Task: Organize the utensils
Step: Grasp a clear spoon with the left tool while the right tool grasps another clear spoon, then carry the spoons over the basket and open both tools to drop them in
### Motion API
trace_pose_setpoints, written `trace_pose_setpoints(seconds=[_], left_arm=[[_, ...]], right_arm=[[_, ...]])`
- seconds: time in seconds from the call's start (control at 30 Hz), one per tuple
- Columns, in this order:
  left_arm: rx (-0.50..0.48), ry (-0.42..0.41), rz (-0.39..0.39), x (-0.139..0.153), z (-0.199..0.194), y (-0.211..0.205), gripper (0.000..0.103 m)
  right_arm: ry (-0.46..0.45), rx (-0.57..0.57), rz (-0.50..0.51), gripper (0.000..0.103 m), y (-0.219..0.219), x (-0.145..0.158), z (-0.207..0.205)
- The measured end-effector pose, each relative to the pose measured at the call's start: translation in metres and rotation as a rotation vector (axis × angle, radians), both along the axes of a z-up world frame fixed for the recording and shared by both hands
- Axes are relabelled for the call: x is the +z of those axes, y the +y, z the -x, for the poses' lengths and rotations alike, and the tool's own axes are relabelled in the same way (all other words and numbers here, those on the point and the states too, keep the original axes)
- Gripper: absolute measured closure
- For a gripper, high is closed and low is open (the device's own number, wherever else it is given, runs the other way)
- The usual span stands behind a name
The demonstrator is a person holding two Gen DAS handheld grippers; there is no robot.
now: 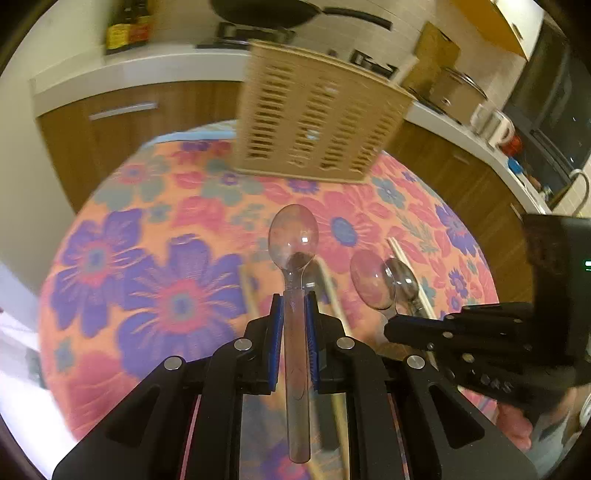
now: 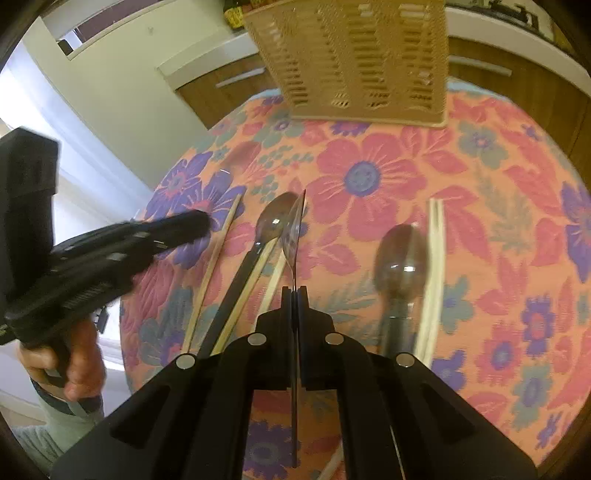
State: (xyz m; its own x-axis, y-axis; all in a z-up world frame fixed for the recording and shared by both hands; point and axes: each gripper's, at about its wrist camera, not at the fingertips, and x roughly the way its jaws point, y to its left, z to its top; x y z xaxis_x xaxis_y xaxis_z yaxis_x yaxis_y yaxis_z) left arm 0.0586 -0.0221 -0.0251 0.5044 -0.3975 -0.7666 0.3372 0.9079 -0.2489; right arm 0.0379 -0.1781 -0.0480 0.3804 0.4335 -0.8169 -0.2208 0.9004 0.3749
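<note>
My left tongs (image 1: 294, 299) pinch a clear spoon (image 1: 294, 236); my right tongs (image 2: 294, 291) pinch another spoon (image 2: 295, 229) edge-on, with the basket (image 2: 354, 55) ahead.

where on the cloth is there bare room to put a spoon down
Free: the flowered cloth left of the left gripper, and the strip between the slatted basket and the utensils. Crowded: the spoons and chopsticks around the right gripper.

No wording can be made out anywhere. The two dark bottles (image 1: 127, 24) on the far surface (image 1: 147, 61) carry yellow and red labels, but the print is too blurred to read. A small green light glows on the black device (image 1: 569, 266), showing no figure.
</note>
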Motion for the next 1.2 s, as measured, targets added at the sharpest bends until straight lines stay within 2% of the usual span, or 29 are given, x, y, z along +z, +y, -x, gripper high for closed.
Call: trace_pose_setpoints(seconds=[0.1, 0.17, 0.3, 0.4, 0.47, 0.5, 0.6, 0.67, 0.9, 1.0, 1.03, 1.07, 1.13, 1.2], left_arm=[[0.039, 0.015, -0.039, -0.003, 0.003, 0.02, 0.093], [0.069, 0.023, -0.087, -0.008, 0.004, 0.029, 0.093], [0.069, 0.043, -0.105, -0.018, 0.005, 0.037, 0.092], [0.049, 0.049, -0.108, -0.021, 0.006, 0.037, 0.092], [0.038, 0.049, -0.1, -0.022, 0.007, 0.038, 0.091], [0.037, 0.053, -0.099, -0.023, 0.007, 0.037, 0.09], [0.03, 0.055, -0.11, -0.023, 0.007, 0.039, 0.087], [0.021, 0.06, -0.124, -0.023, 0.005, 0.04, 0.077], [-0.034, 0.114, -0.183, -0.029, -0.008, 0.03, 0.075], [-0.045, 0.096, -0.262, -0.031, -0.012, 0.012, 0.075], [-0.045, 0.086, -0.291, -0.032, -0.012, 0.007, 0.077], [-0.043, 0.076, -0.31, -0.032, -0.012, 0.003, 0.09], [-0.033, 0.053, -0.328, -0.032, -0.012, -0.001, 0.093], [-0.03, 0.047, -0.277, -0.029, -0.013, 0.001, 0.093]], right_arm=[[0.037, 0.019, -0.044, 0.102, 0.004, -0.007, -0.006], [0.036, -0.003, -0.009, 0.102, 0.004, -0.01, -0.008], [0.025, -0.045, 0.063, 0.101, -0.006, -0.01, -0.006], [0.05, -0.07, 0.093, 0.09, -0.013, -0.01, -0.007], [0.057, -0.059, 0.101, 0.077, -0.015, -0.011, -0.006], [0.055, -0.048, 0.106, 0.077, -0.014, -0.011, -0.006], [0.06, -0.028, 0.153, 0.076, -0.009, -0.011, -0.008], [0.077, -0.029, 0.17, 0.076, -0.004, -0.012, -0.013], [0.124, -0.028, 0.266, 0.077, 0.013, -0.012, -0.027], [0.115, -0.014, 0.334, 0.087, 0.028, -0.014, -0.034], [0.107, -0.007, 0.353, 0.092, 0.032, -0.014, -0.035], [0.101, 0.004, 0.361, 0.093, 0.036, -0.015, -0.036], [0.086, 0.019, 0.365, 0.093, 0.04, -0.015, -0.036], [0.061, 0.028, 0.353, 0.093, 0.039, -0.013, -0.034]])
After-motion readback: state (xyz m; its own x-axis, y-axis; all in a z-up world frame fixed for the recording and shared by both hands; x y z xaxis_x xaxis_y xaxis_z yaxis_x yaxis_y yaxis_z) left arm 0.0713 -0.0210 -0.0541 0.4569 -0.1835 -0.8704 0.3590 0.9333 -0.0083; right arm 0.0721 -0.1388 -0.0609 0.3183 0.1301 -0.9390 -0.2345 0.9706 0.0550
